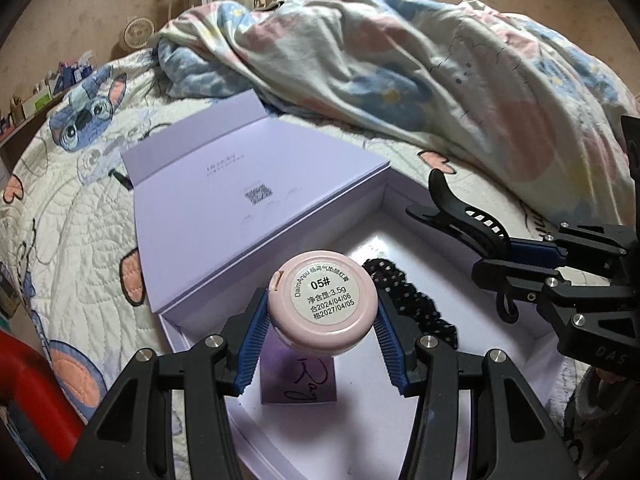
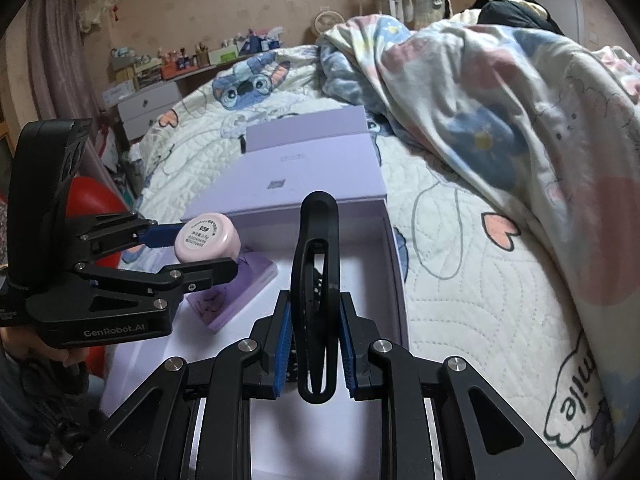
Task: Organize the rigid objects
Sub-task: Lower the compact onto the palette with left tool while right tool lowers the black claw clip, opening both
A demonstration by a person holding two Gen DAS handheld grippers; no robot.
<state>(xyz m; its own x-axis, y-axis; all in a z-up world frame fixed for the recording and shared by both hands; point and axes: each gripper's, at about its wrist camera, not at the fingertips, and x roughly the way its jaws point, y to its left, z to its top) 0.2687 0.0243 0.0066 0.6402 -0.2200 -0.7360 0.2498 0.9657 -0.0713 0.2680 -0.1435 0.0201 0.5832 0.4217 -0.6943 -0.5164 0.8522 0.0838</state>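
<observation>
Above the open lilac box (image 1: 280, 184) on the bed: left hand-held gripper (image 1: 322, 316) clamped across light, slippery-looking pink compact (image 1: 324, 304), right hand-held gripper (image 2: 314, 344) clamped on stiff black hair clip (image 2: 316, 280).

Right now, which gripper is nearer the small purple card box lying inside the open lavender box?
Left. The left gripper, clamped on the pink compact, hangs right above the purple card box. The right gripper, gripping the black hair clip, is off to its side.
</observation>
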